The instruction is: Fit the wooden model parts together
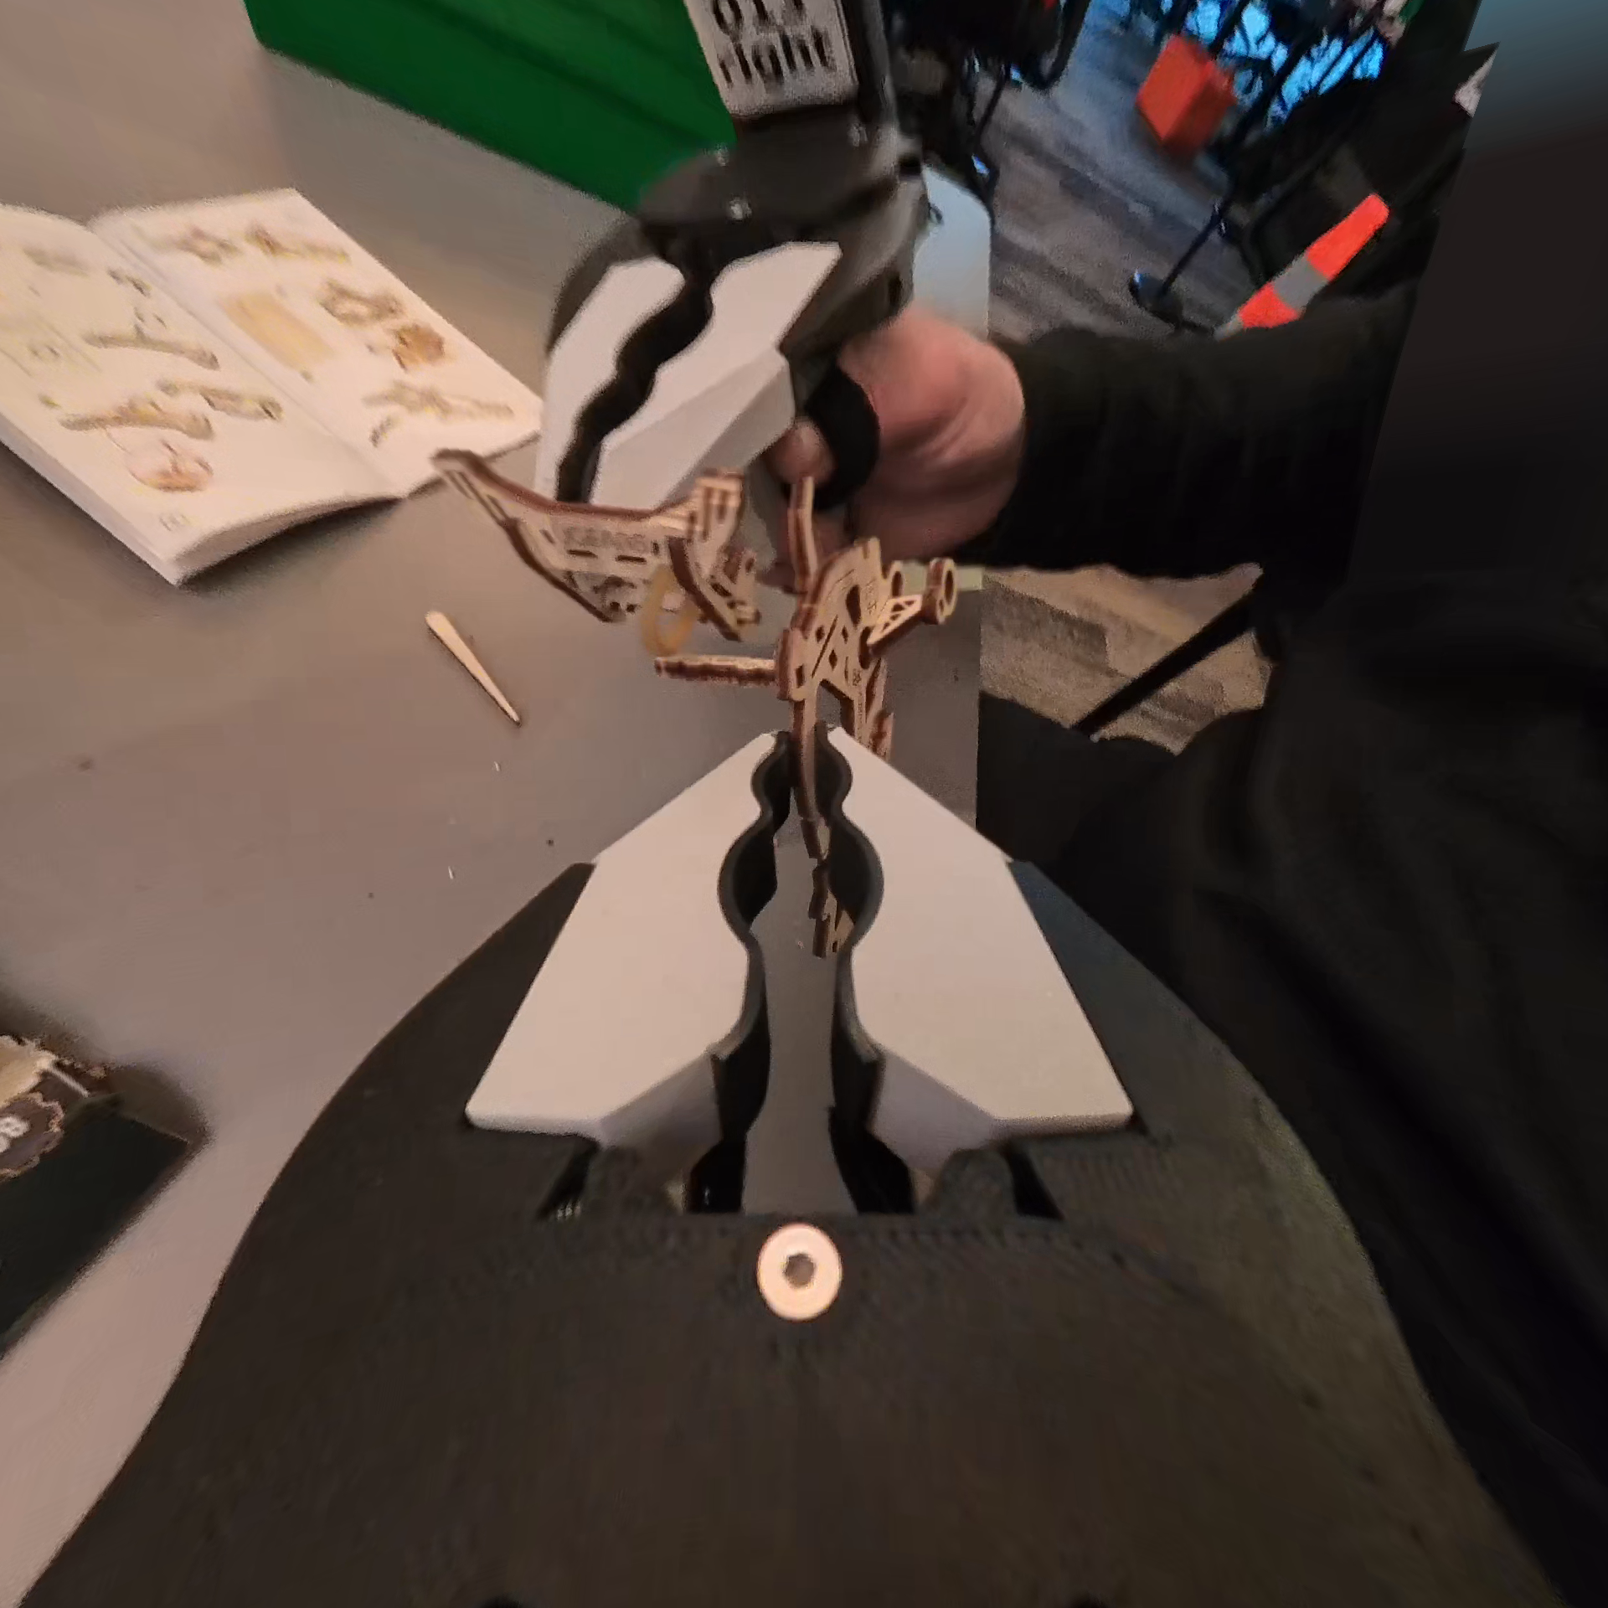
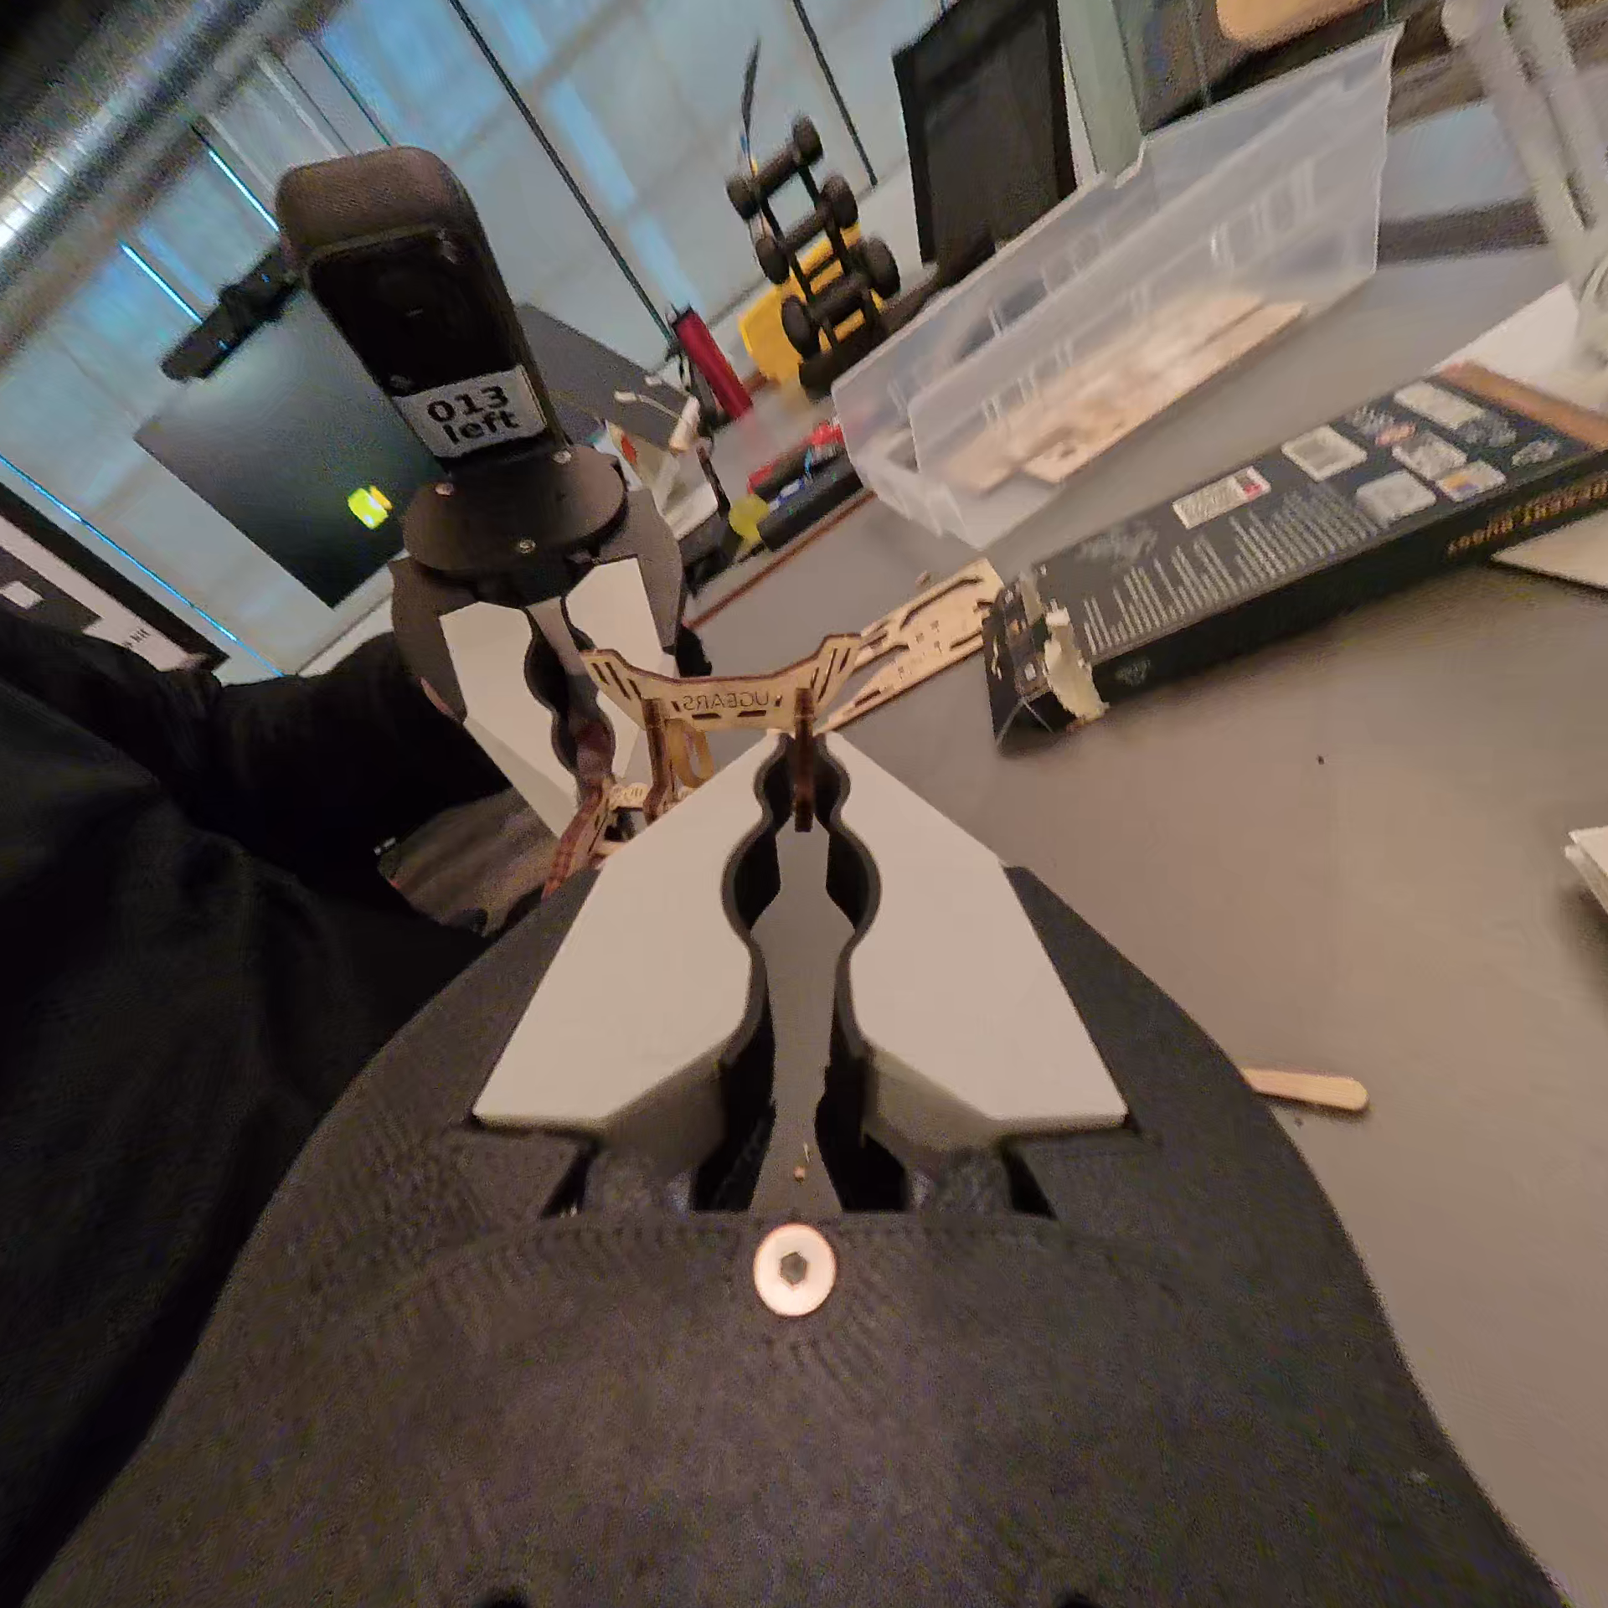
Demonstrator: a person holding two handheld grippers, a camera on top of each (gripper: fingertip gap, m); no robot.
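Holding both grippers above the grey table [image 1: 261, 827], I find each one closed on a wooden model part. My left gripper [image 1: 805, 740] has its fingers narrowed onto the thin edge of an upright wooden piece [image 1: 835, 653], a laser-cut part with a round boss at its far side and a small peg jutting toward the left; its lower strip hangs down between the white finger pads [image 1: 661, 957]. My right gripper [image 2: 800, 740] pinches a narrow tab of the curved crosspiece [image 2: 722, 696], which spans sideways just beyond its fingertips. In the left wrist view the same curved crosspiece [image 1: 609, 548] sits under the other gripper's tips, tilted, with a pale ring hanging below it. The two wooden parts are close together in the air; whether they touch I cannot tell, since motion blur softens the joint. A hand [image 1: 931, 435] in a dark sleeve grips the right tool's handle. On the table lie an open instruction booklet [image 1: 217, 365], a slim wooden stick [image 1: 474, 666], a flat wooden spatula [image 2: 1305, 1088], a dark product box [image 2: 1305, 539], a cut-out wooden sheet [image 2: 922, 635] and a clear plastic tray [image 2: 1131, 331]. A green bin [image 1: 522, 78] stands at the table's far edge.
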